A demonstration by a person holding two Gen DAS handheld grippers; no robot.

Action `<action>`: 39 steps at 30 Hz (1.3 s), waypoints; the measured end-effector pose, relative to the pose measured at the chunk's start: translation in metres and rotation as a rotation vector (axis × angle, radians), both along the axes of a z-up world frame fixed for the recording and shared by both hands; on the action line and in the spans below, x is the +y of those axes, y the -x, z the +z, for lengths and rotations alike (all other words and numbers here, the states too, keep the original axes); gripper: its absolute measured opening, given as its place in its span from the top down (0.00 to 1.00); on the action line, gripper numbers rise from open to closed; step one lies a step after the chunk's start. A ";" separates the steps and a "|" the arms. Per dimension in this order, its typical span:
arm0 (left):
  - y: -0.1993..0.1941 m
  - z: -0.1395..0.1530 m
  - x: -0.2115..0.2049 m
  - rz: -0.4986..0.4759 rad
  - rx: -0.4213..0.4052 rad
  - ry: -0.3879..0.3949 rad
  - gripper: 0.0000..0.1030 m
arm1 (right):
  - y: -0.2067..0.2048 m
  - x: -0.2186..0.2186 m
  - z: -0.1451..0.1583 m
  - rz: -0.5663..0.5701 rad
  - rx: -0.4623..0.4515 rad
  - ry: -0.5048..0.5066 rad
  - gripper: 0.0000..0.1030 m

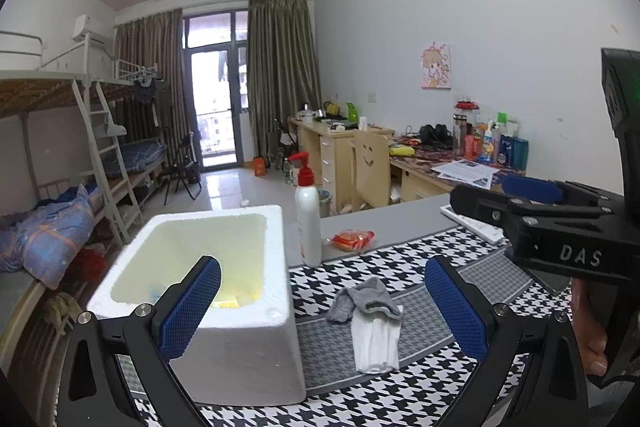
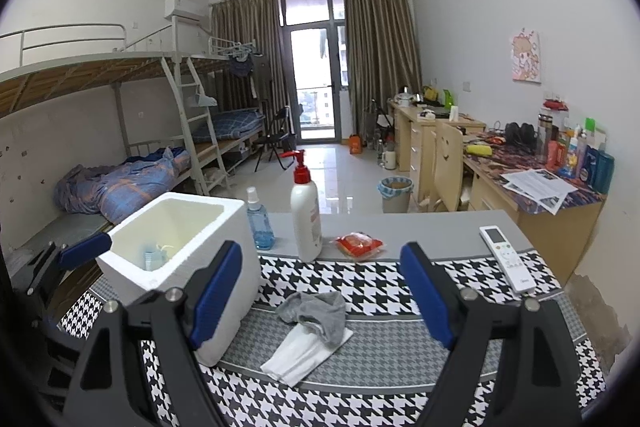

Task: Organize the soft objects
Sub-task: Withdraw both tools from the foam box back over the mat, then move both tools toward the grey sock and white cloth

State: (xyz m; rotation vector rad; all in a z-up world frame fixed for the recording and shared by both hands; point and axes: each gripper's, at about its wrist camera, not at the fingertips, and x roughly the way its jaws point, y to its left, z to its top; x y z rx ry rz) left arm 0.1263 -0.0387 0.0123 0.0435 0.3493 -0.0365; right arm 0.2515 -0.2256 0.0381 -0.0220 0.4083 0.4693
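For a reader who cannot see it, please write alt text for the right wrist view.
An open right gripper with blue pads hovers above a grey sock lying on a folded white cloth, on a black-and-white houndstooth mat. A white foam box stands left; a white pump bottle and white remote control lie beyond.

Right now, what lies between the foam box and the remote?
In the right wrist view, a grey sock on a white cloth lies between foam box and remote.
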 end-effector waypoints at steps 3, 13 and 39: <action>-0.001 -0.005 -0.003 -0.016 0.017 0.006 0.01 | 0.000 -0.002 -0.001 0.001 0.005 0.005 0.18; -0.006 -0.022 -0.017 -0.037 0.067 0.011 0.01 | -0.006 -0.011 -0.010 0.009 0.036 0.012 0.18; -0.031 -0.065 -0.044 -0.025 0.173 0.019 0.01 | -0.048 -0.026 -0.048 0.082 0.150 0.051 0.18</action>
